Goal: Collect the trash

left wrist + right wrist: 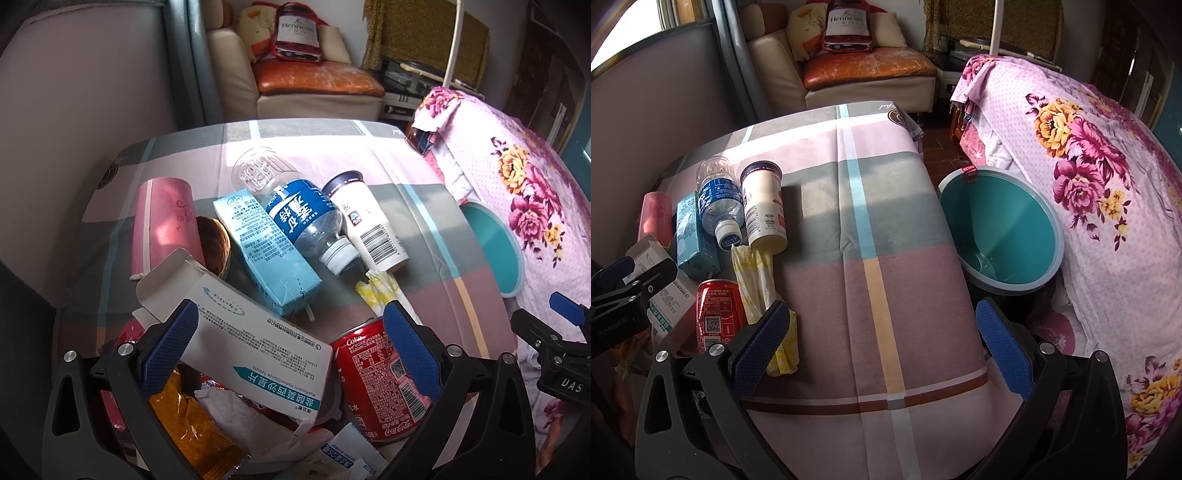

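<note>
Left gripper (291, 343) held wide open over medicine box (258, 343), nothing gripped. Right gripper (882, 343) wide open, empty, near teal bin (1004, 221).

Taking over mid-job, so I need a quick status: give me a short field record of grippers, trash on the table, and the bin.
left gripper: open, white medicine box between its fingers, not clamped
right gripper: open, empty, over the checked tablecloth
trash on table: red cola can, water bottle, blue carton, white cup, yellow wrapper, pink tube
bin: teal, beside the table at the right, nearly empty
other: floral bedding beyond the bin
</note>
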